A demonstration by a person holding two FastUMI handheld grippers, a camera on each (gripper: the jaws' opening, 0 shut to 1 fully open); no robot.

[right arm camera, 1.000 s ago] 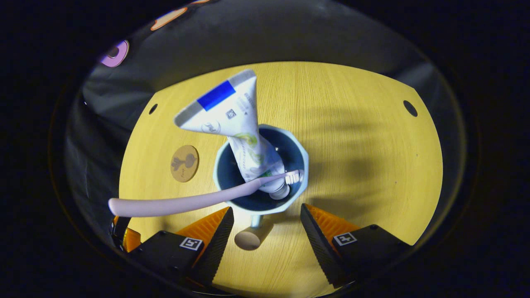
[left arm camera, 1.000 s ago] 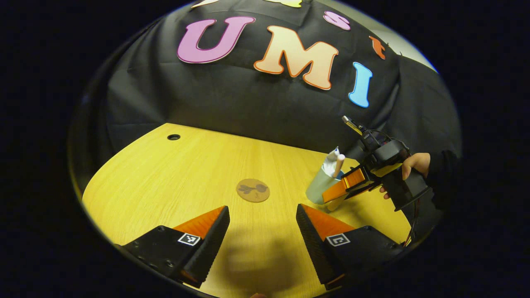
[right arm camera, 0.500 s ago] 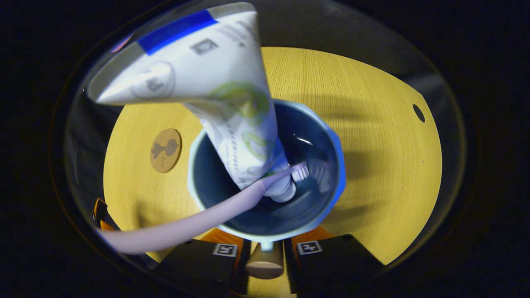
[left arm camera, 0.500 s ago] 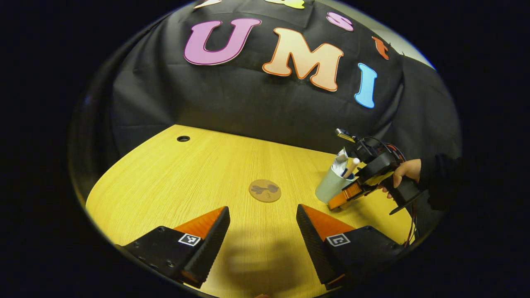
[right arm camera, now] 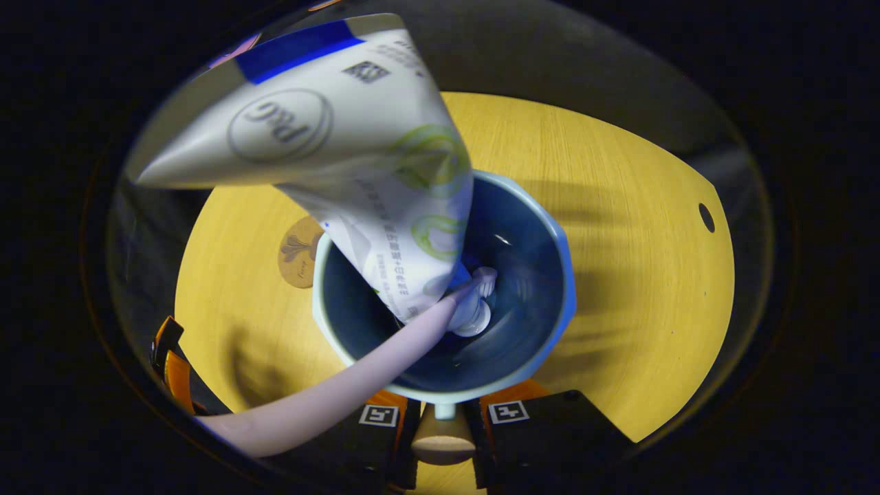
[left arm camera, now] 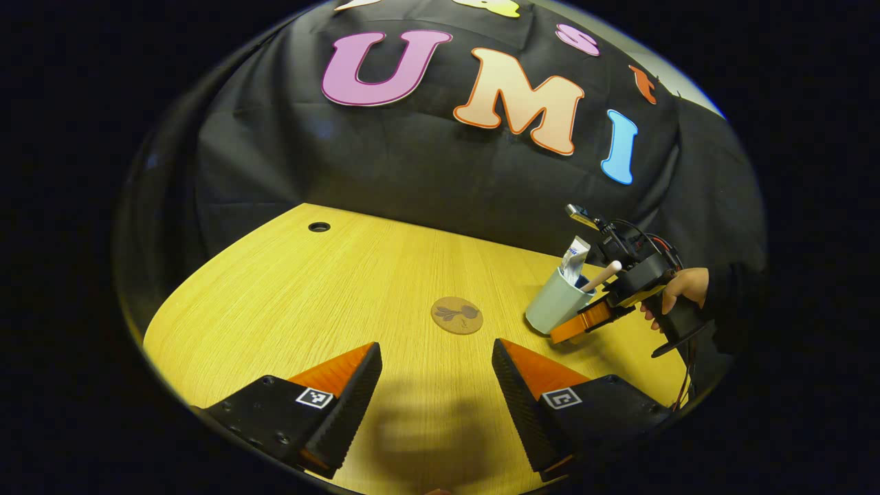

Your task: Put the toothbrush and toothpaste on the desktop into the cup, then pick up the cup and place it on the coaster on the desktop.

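Right gripper view: right gripper [right arm camera: 441,430] is pinching the cup [right arm camera: 543,240] handle, fingers nearly closed; toothpaste [right arm camera: 357,137] and toothbrush [right arm camera: 330,399] are leaning out, risking tipping; coaster [left arm camera: 457,315] is sitting frame centre on bench [left arm camera: 330,302]; left gripper [left arm camera: 436,385] is hovering wide open, empty.

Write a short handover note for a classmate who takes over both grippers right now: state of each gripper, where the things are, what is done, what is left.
Left gripper: open, holding nothing, hovering over the desktop.
Right gripper: shut on the cup's handle.
Cup: tilted in the grip, just right of the coaster in the left gripper view, not on it.
Toothpaste and toothbrush: both in the cup.
Done: loading the cup, gripping it.
Left: carry the cup to the coaster, set it down upright, release.
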